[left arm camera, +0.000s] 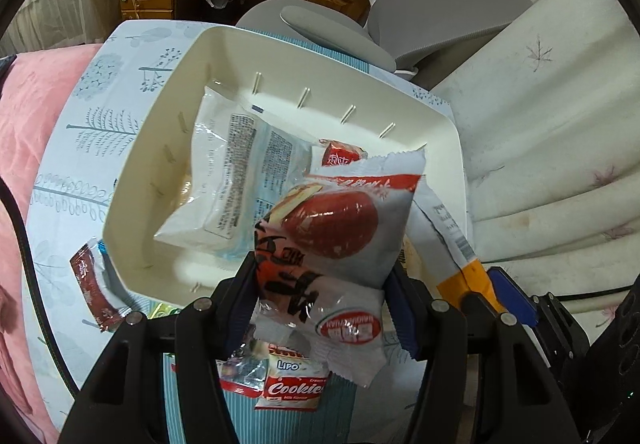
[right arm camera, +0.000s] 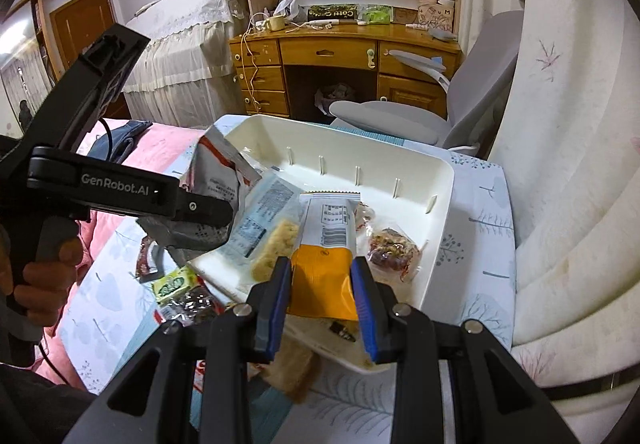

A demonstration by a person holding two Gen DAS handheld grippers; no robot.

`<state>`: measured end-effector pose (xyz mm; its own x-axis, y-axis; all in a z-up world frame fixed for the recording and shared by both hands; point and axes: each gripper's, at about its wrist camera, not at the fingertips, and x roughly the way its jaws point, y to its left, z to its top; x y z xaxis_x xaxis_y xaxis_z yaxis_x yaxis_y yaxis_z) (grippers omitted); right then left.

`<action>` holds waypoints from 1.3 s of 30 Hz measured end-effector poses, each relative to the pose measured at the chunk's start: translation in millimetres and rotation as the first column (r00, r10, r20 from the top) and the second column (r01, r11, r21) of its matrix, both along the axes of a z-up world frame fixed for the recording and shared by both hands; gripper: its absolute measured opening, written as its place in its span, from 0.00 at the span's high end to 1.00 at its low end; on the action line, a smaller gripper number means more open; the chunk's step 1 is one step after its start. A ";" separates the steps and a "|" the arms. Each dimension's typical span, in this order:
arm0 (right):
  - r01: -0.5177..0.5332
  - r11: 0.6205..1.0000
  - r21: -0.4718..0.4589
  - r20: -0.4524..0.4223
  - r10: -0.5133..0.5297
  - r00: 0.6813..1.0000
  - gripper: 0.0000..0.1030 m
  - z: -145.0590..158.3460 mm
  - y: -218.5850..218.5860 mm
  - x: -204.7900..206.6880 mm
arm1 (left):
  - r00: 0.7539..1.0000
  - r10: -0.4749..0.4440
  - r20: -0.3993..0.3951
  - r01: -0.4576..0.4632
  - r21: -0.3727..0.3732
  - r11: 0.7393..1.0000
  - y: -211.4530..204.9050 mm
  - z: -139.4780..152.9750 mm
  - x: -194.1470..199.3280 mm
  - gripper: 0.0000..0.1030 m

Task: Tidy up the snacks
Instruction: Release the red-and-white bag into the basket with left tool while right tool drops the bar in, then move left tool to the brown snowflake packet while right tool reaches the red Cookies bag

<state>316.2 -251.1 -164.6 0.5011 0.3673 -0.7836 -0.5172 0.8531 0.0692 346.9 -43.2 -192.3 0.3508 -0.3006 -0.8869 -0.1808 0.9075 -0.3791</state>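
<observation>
White tray [right arm camera: 436,200] lies directly ahead and below both packets — my right hand-held gripper [right arm camera: 324,304] clamps the orange-and-white packet [right arm camera: 324,284] lengthwise over its near edge, my left hand-held gripper [left arm camera: 324,300] pinches the red-date packet [left arm camera: 332,228] above its near-left corner.

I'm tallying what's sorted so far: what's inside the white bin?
In the white bin: a large white packet, a small red packet, a clear-wrapped snack. Held packets hide the near part.
</observation>
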 end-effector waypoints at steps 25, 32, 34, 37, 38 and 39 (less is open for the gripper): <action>0.232 0.971 0.064 -0.185 -0.217 0.958 0.32 -12.8 -22.8 -1.8 | 0.998 0.059 -0.036 -0.059 0.014 0.998 34.1 6.7 -46.5 0.25; 0.332 0.938 0.100 -0.231 -0.303 0.925 0.27 -8.7 -16.2 -23.0 | 0.998 0.034 -0.051 -0.033 0.021 0.999 61.3 8.3 -78.0 0.25; 0.353 0.930 0.099 -0.238 -0.323 0.916 0.26 -9.1 -11.9 -30.0 | 0.998 0.018 -0.054 -0.017 0.025 1.000 68.5 8.6 -87.4 0.25; 0.386 0.918 0.095 -0.254 -0.352 0.901 0.25 -11.9 -3.0 -42.4 | 0.998 -0.007 -0.062 0.009 0.033 0.999 77.8 7.3 -99.1 0.25; 0.392 0.915 0.096 -0.259 -0.357 0.897 0.25 -12.6 -0.8 -44.8 | 0.998 -0.014 -0.066 0.017 0.037 0.999 81.2 6.8 -102.4 0.25; 0.401 0.911 0.095 -0.267 -0.365 0.892 0.25 -13.6 3.0 -49.0 | 0.997 -0.021 -0.070 0.023 0.039 0.999 84.8 5.9 -105.4 0.25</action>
<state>267.2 -248.1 -178.2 0.4305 0.3022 -0.8505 -0.1044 0.9526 0.2856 241.4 41.6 -186.5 0.2812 -0.2711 -0.9206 -0.1854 0.9258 -0.3293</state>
